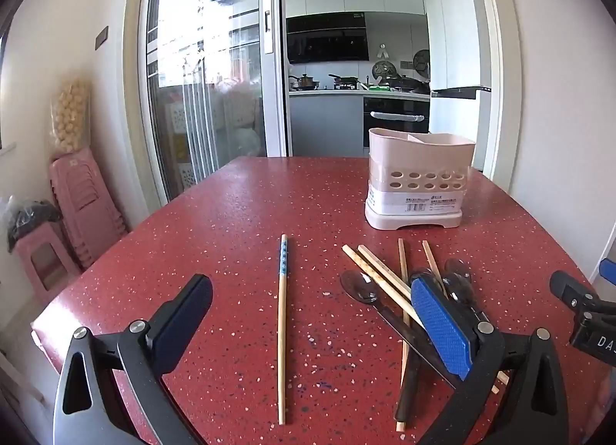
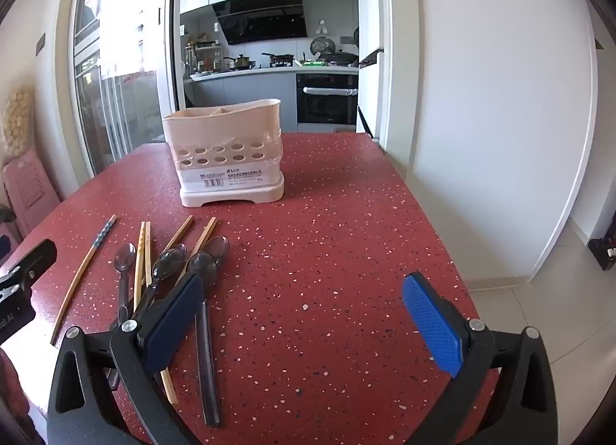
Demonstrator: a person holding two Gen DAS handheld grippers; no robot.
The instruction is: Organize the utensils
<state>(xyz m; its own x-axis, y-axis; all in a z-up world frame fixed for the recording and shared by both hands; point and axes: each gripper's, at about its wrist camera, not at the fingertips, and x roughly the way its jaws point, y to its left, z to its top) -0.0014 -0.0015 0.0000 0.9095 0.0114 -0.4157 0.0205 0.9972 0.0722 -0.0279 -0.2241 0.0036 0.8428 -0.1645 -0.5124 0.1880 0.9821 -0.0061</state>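
Chopsticks (image 1: 283,329) and spoons (image 2: 169,262) lie loose, holder (image 2: 225,160) at 12 o'clock looks empty. Both claws, left (image 1: 308,314) and right (image 2: 304,310), gape wide, holding nothing. Probably grab first.

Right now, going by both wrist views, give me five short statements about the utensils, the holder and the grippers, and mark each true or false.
1. The utensil holder stands upright on the red table. True.
2. The left gripper is shut on the blue-patterned chopstick. False: its jaws stand wide open, and the chopstick lies flat on the table.
3. The dark spoons and plain chopsticks lie mixed in one pile. True.
4. Chopsticks already stand in the holder. False: none shows above its rim.
5. The right gripper holds a spoon. False: it is open with only bare table between its fingers.
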